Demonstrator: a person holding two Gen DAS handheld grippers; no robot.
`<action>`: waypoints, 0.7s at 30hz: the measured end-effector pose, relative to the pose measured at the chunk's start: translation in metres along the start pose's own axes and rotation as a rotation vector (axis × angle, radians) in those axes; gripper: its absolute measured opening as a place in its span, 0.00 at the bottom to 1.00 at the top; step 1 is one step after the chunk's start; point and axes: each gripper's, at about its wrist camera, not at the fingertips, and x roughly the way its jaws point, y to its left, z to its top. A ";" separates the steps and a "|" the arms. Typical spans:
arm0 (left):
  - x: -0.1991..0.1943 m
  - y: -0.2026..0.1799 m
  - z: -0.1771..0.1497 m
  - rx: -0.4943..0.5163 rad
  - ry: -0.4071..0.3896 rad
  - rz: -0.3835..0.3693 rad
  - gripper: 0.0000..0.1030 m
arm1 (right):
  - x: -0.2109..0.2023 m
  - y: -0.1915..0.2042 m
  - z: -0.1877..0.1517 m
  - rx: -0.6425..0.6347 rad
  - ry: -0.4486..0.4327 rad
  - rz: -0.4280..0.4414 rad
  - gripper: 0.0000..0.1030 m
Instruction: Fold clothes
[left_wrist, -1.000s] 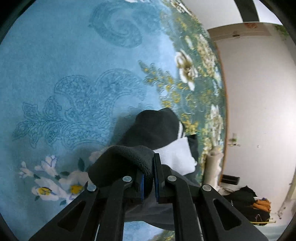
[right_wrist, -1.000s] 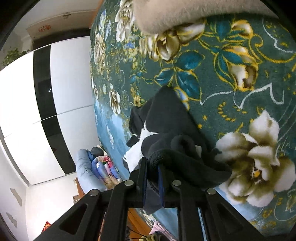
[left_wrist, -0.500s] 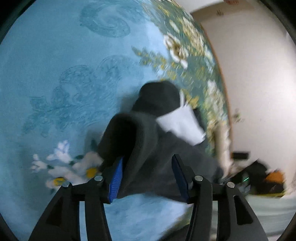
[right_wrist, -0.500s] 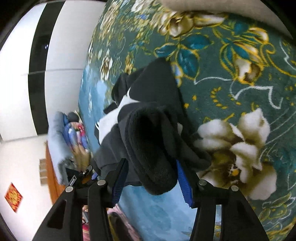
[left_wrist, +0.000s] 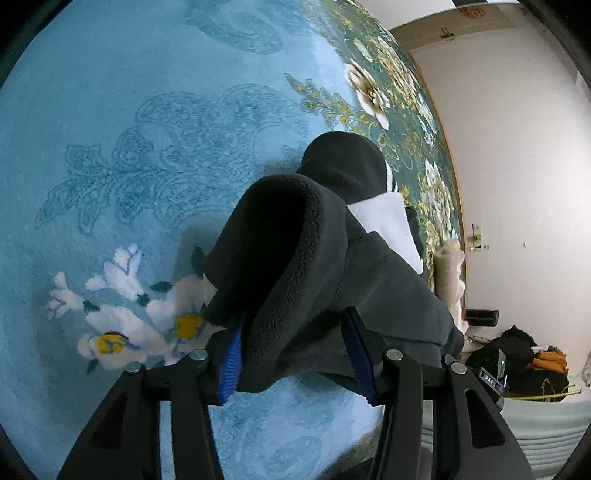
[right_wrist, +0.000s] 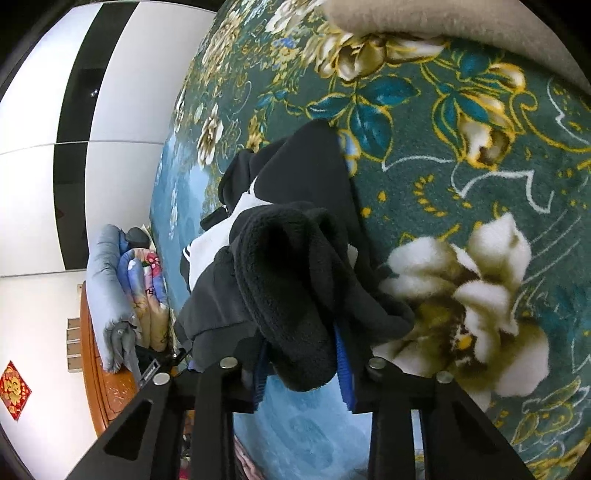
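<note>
Partly, the scene stayed hidden: the black fleece bunched so thickly between the left gripper fingers that its lower hem and the rug under it could not be seen, and its far end ran out of sight behind a white panel ahead of the fingertips. In the right view the same fleece hung in a thick fold between the right gripper fingers, covering most of both blue pads; whether the pads pressed the cloth there could not be told. One garment lay on one flowered rug, with two grippers at it, two fingers each. Beyond the right fingertips a beige roll was cut off by the top edge; to the left of the fingers a stack of bedding sat blurred. Right of the left fingers a dark heap on the floor was too small to make out. A second ago both pairs of fingers were pinched tight on the fleece; they then sprang wide, and both had just been closing again with the cloth between them, the left fingers spread, with the right pad clear of the fold.
</note>
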 end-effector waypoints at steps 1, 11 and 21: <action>-0.002 0.000 -0.001 -0.003 -0.002 0.005 0.31 | -0.001 0.001 -0.001 0.006 -0.002 0.015 0.28; -0.047 -0.001 -0.031 0.018 -0.037 -0.032 0.08 | -0.036 0.016 -0.044 -0.039 0.005 0.116 0.24; -0.103 0.010 -0.011 -0.089 -0.085 -0.245 0.04 | -0.052 0.002 -0.053 0.103 0.025 0.417 0.21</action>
